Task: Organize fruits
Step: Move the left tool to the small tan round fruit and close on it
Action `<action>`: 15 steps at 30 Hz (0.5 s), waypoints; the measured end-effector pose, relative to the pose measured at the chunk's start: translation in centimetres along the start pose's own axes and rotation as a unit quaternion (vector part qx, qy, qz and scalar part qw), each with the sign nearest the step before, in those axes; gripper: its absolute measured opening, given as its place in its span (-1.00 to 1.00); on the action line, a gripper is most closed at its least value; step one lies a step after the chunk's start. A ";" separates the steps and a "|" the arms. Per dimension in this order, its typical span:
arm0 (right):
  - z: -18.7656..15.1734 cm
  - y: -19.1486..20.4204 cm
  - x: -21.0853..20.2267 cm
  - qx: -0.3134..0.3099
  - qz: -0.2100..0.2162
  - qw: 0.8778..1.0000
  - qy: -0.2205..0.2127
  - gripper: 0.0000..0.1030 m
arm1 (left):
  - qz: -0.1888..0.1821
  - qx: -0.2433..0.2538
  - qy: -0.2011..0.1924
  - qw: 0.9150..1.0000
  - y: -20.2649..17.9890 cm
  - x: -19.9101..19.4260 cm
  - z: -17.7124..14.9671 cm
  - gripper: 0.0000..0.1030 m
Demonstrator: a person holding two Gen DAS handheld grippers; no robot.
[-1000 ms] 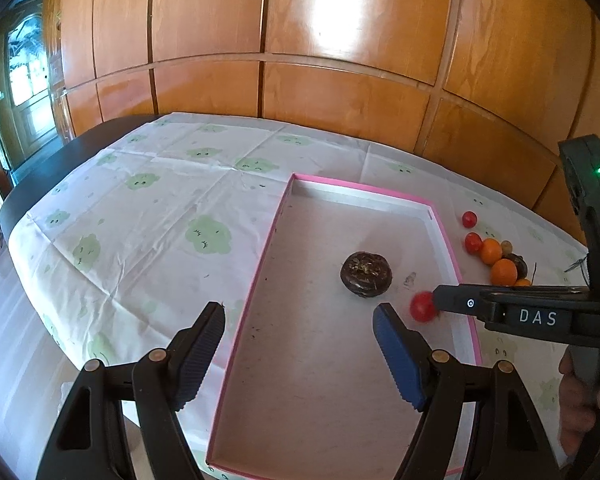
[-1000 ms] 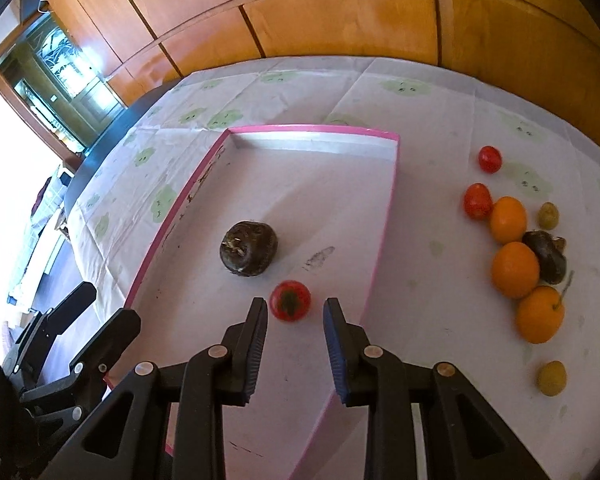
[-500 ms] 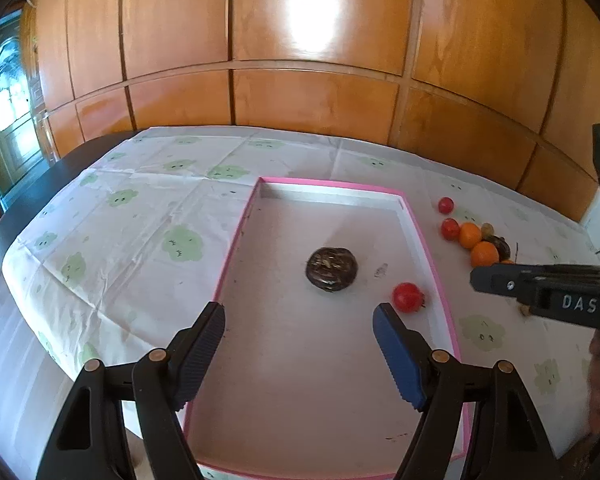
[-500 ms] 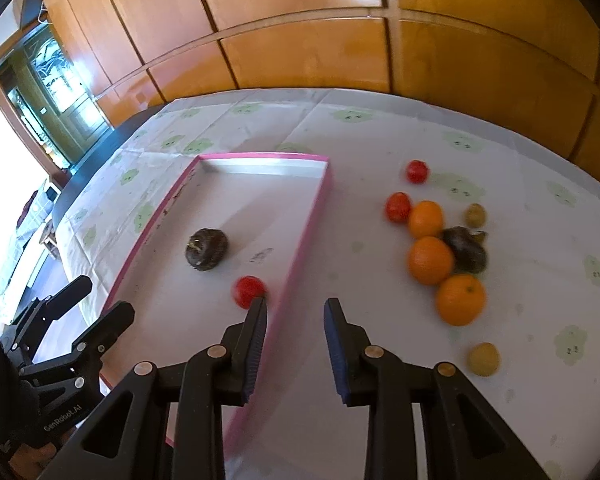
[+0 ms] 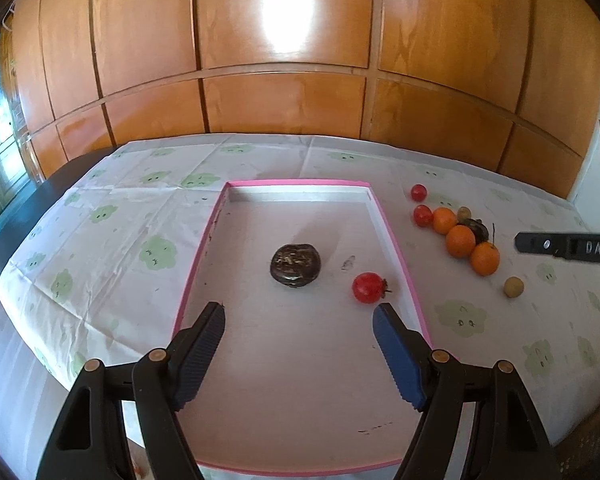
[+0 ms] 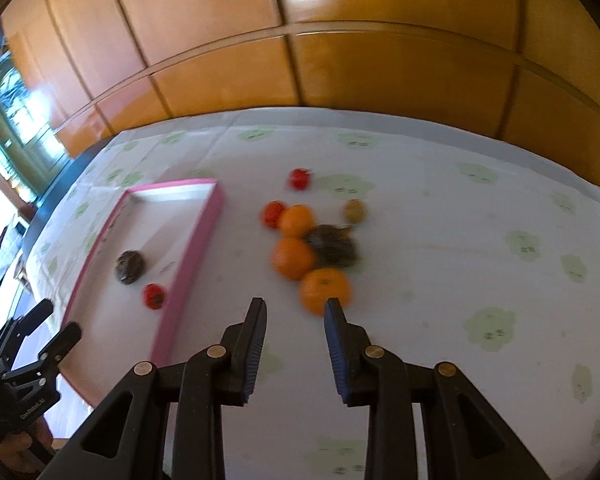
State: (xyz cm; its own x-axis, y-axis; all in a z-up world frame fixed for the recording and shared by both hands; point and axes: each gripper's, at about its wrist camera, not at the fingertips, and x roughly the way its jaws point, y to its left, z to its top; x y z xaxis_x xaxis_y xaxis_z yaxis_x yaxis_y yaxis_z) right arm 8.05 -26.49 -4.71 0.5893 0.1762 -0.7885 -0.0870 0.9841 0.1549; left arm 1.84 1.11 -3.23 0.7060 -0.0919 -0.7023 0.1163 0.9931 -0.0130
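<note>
A pink-rimmed tray (image 5: 396, 248) holds a dark round fruit (image 5: 296, 266) and a red tomato (image 5: 367, 287). My left gripper (image 5: 298, 309) hovers open over the tray's near part, nothing between its blue pads. Right of the tray, on the cloth, lies a cluster of three oranges (image 6: 293, 258), a dark fruit (image 6: 334, 246), two red tomatoes (image 6: 274, 213) and small yellowish fruits (image 6: 355, 210). My right gripper (image 6: 295, 302) is over the cloth just short of the nearest orange (image 6: 325, 290), its jaws a narrow gap apart and empty. The right wrist view is blurred.
A white tablecloth (image 5: 112, 240) with green prints covers the table. A wooden panel wall (image 5: 284, 80) stands behind it. The table's dark left edge (image 5: 24, 216) drops to the floor. A window or door (image 6: 16, 128) is at far left.
My right gripper has swung right, from over the tomato in the tray to the cloth by the oranges. The left gripper has drawn back slightly and rolled level, still open.
</note>
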 end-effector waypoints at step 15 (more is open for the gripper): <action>-0.5 -13.4 -1.3 0.159 -0.072 0.985 -0.010 -0.41 | -0.060 0.069 0.013 0.996 -5.2 0.1 0.5 0.49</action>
State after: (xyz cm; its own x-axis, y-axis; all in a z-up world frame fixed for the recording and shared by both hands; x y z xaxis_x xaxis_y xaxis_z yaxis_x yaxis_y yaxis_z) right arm 8.05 -39.92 -6.02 0.5928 0.0313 -0.8048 0.2537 0.9411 0.2235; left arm 1.66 -4.06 -2.85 0.6631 -0.2056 -0.7198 0.2947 0.9556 -0.0015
